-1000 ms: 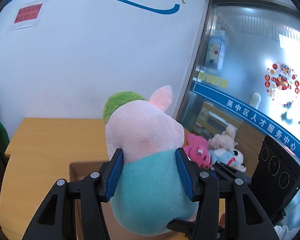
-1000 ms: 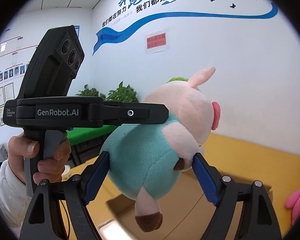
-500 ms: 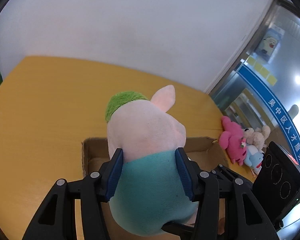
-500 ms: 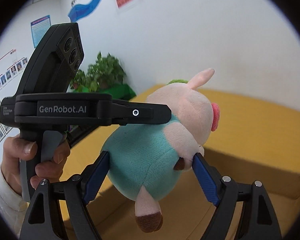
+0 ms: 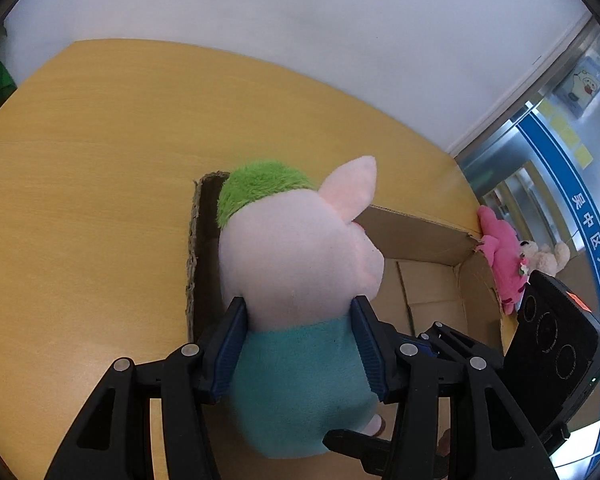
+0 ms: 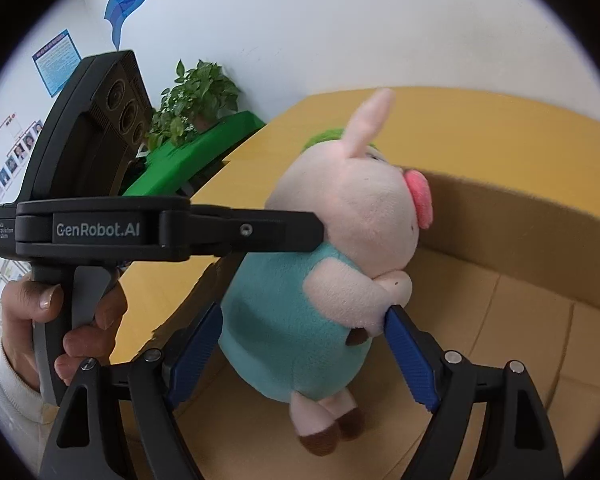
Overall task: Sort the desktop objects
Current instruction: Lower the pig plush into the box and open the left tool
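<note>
Left tongs (image 5: 298, 304) pressed on the plush pig (image 5: 296, 264), one blue pad (image 5: 230, 344) on each side, just where the pink head meets the teal body. Seen from the back here: green hair tuft and one pink ear pointing away from the tongs, body hanging down between the black arms.

Right tongs (image 6: 305, 311) spread wide and also pinching the same pig, lower on the belly, from the other direction. Far pad touching the pig's short arm, near pad at the edge of the teal body (contact there thin, but visible). Brown-tipped feet hanging below the pads, red snout turned to the right of these tongs.

Beneath both tongs, an open cardboard box (image 5: 420, 236), with the pig lifted in the air above its floor and not touching it. Box standing on a yellow wooden table (image 5: 80, 200), which spreads ahead and to the left of the left tongs.

Beyond the far right corner of the box, seen from the left tongs, a pink plush toy (image 5: 504, 256), and just beside it a small white plush (image 5: 544, 254).

Left of the right tongs, a left hand (image 6: 60, 320) gripping the grey handle of the left tongs; behind it, a potted plant (image 6: 196, 92) against the white wall
</note>
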### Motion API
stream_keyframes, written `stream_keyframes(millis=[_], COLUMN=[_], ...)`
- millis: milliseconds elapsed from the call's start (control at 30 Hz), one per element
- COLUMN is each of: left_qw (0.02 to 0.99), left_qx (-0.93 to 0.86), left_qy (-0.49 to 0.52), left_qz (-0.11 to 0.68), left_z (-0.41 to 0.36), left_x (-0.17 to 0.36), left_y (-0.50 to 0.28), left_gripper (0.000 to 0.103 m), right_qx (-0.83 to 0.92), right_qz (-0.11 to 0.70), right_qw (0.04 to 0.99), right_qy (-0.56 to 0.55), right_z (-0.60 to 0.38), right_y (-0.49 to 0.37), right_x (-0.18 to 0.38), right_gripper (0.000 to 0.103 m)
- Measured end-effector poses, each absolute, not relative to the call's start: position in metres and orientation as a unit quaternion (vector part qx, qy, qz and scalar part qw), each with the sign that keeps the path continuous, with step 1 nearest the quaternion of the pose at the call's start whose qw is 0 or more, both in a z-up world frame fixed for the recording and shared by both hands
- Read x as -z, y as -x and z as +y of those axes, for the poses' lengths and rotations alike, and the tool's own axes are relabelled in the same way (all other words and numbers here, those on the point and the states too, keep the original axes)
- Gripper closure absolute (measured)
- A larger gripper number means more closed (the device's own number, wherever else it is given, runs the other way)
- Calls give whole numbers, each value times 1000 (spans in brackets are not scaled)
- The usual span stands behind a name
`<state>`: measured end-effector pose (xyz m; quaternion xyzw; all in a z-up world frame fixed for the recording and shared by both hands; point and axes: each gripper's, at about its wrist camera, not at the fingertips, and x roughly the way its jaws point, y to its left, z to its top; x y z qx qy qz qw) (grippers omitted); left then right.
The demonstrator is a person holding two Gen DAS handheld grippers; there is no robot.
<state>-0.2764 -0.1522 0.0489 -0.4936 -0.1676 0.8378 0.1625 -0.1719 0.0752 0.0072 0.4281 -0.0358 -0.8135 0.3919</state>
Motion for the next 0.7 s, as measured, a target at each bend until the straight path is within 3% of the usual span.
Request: stream_keyframes(millis=[200, 300, 467, 700], left_qw=[135, 119, 111, 61], left_qx=[-835, -832, -863, -936], left_qy=[507, 513, 463, 337], left_qz=[-166, -174, -167, -83], left_z=[-156, -158, -158, -134], left_x=[-48, -54, -101, -185], left_y=[280, 280, 257, 171], left_gripper=[52, 46, 44, 20], right_qx=[795, 792, 780, 846], right_qz=[-47, -76, -101, -64], right_qw=[404, 404, 411, 377], right_qy=[-449, -452, -461, -373], right_z=[73, 74, 86, 101], right_y=[197, 207, 197, 179], right_x=[-1, 1, -3, -85], right_gripper=[20, 17, 16, 14])
